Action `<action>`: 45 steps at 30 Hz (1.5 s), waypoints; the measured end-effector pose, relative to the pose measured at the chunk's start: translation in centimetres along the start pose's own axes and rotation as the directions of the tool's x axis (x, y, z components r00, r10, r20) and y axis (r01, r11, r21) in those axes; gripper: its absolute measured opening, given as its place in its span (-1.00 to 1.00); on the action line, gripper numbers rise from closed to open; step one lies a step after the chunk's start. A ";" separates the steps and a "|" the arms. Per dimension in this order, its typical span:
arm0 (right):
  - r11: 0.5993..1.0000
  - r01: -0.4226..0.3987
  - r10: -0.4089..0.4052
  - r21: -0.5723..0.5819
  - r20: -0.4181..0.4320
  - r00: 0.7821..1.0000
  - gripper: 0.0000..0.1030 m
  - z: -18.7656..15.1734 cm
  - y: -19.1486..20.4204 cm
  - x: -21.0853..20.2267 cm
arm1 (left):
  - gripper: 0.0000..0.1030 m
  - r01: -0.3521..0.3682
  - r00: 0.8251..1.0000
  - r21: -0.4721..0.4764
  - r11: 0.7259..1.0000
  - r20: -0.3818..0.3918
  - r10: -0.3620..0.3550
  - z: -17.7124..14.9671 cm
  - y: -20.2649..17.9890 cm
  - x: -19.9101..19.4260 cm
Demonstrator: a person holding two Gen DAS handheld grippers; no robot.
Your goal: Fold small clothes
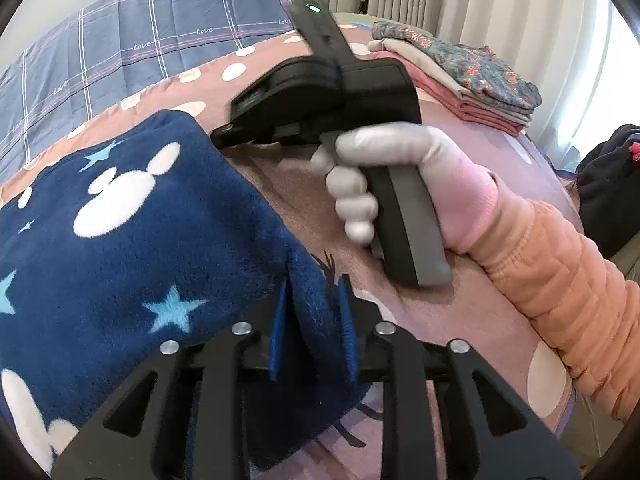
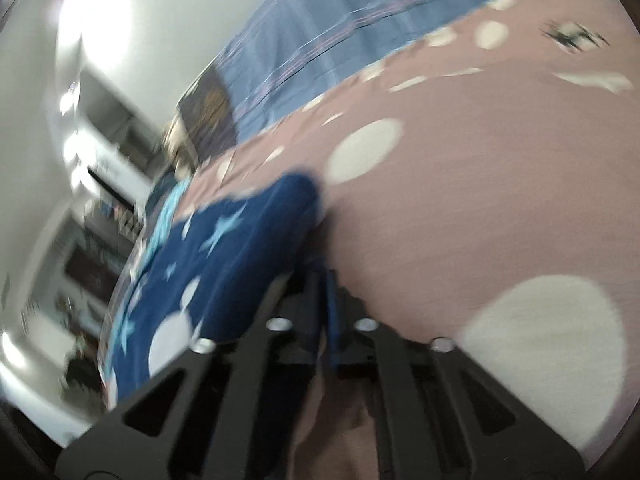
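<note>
A navy fleece garment (image 1: pixel 132 248) with white mouse heads and light blue stars lies on the pink dotted bedsheet (image 1: pixel 304 208). My left gripper (image 1: pixel 314 312) is shut on the garment's near right edge, fleece bunched between its blue pads. My right gripper (image 1: pixel 224 136), held by a gloved hand, has its tips at the garment's far right corner. In the blurred right wrist view the garment (image 2: pixel 208 264) lies left of the right gripper (image 2: pixel 326 276), whose jaws stand nearly together on the corner.
A stack of folded clothes (image 1: pixel 452 76), floral piece on top, sits at the far right of the bed. A blue plaid pillow (image 1: pixel 132 44) lies at the back. A dark garment pile (image 1: pixel 612 184) is at the right edge. Curtains hang behind.
</note>
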State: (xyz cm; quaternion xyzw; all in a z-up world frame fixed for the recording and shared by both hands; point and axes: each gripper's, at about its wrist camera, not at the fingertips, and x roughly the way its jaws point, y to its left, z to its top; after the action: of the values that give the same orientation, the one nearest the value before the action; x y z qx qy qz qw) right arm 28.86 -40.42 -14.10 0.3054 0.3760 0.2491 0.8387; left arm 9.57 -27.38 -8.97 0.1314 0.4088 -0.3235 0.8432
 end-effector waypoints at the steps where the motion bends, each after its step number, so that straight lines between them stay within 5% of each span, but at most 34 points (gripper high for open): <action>1: 0.998 -0.061 0.061 0.031 0.004 0.998 -0.96 0.1 -0.7 -0.4 | -0.42 0.010 1.000 -0.015 1.000 0.000 -0.010 -0.2 0.2 -0.3; 3: 0.996 -0.091 0.091 0.016 0.005 0.996 -0.80 0.0 -0.5 -0.9 | -0.34 0.041 0.999 -0.049 0.998 0.002 -0.041 -0.6 0.5 -1.1; 5: 0.993 -0.108 0.107 -0.041 -0.010 0.994 -0.38 -0.2 0.7 -0.9 | -0.26 0.066 0.998 -0.055 0.996 0.005 -0.065 -1.3 0.4 -1.9; 9: 0.990 0.040 -0.045 -0.136 -0.032 0.998 0.37 0.9 4.5 0.6 | -0.16 0.065 0.997 0.006 0.998 -0.036 -0.065 -2.6 -1.0 -1.7; 13: 0.990 0.082 -0.097 -0.113 -0.134 0.986 0.26 3.2 6.3 4.8 | -0.16 0.081 0.996 -0.007 0.997 -0.034 -0.081 -2.2 -0.8 -0.1; 14: 0.991 0.084 -0.098 -0.109 -0.129 0.987 -0.61 3.9 6.6 5.6 | -0.16 0.094 0.995 -0.022 0.995 -0.035 -0.095 -2.1 -0.5 0.0; 15: 0.990 0.096 -0.107 -0.099 -0.111 0.988 -0.82 4.4 6.7 5.9 | -0.16 0.103 0.994 -0.029 0.994 -0.034 -0.104 -2.1 -0.4 0.1; 18: 0.985 0.088 -0.088 -0.148 0.004 0.996 -0.83 5.0 7.3 5.6 | -0.16 0.108 0.994 -0.021 0.994 -0.022 -0.108 -2.3 -0.1 0.1; 20: 0.944 0.245 -0.266 -0.221 -0.069 0.962 -0.66 4.2 6.3 8.2 | -0.15 0.107 0.994 -0.016 0.994 -0.018 -0.108 -2.3 -0.1 0.2; 21: 0.942 0.248 -0.273 -0.226 -0.088 0.958 -0.65 3.9 5.8 8.9 | -0.13 0.114 0.993 -0.016 0.993 -0.015 -0.114 -2.3 -0.1 0.3; 23: 0.957 0.240 -0.250 -0.165 -0.041 0.967 -0.57 4.0 5.4 7.1 | -0.10 0.140 0.990 -0.028 0.990 0.001 -0.140 -2.4 0.5 0.0; 25: 0.948 0.291 -0.290 -0.132 0.029 0.957 -0.24 4.2 5.9 4.7 | -0.10 0.182 0.983 -0.062 0.981 0.033 -0.180 -2.6 1.4 -0.8; 29: 0.917 0.332 -0.322 -0.222 0.081 0.943 -0.23 3.0 9.1 0.0 | -0.10 0.226 0.971 -0.131 0.965 0.115 -0.211 -3.8 4.1 -4.7; 35: 0.876 0.317 -0.319 -0.362 0.057 0.946 -0.10 -1.2 15.4 -1.7 | -0.09 0.129 0.961 -0.249 0.960 0.269 -0.060 -8.8 11.5 -14.1; 38: 0.844 0.285 -0.314 -0.455 0.012 0.949 -0.09 -3.8 19.9 0.9 | -0.10 0.004 0.943 -0.392 0.920 0.307 0.126 -12.6 17.4 -18.6; 40: 0.820 0.254 -0.302 -0.513 -0.011 0.953 -0.09 -5.3 22.5 2.8 | -0.14 -0.072 0.923 -0.504 0.860 0.293 0.249 -15.9 21.7 -21.2; 41: 0.806 0.224 -0.290 -0.548 -0.035 0.956 -0.06 -6.3 24.5 4.2 | -0.26 -0.086 0.919 -0.551 0.830 0.278 0.279 -17.6 23.6 -22.0; 43: 0.784 0.182 -0.282 -0.594 -0.078 0.956 0.02 -7.9 27.5 6.5 | -0.89 -0.077 0.921 -0.612 0.787 0.258 0.291 -20.4 26.2 -23.0; 45: 0.739 0.134 -0.288 -0.661 -0.129 0.949 0.17 -9.9 31.0 9.2 | -0.89 -0.045 0.925 -0.666 0.745 0.254 0.283 -23.0 28.6 -23.2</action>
State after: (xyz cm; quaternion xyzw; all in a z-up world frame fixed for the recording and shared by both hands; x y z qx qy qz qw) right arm 20.70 -9.89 -2.11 -0.0758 0.3911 0.2982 0.8674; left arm 3.69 15.58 -6.72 -0.1902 0.3304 -0.1027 0.9188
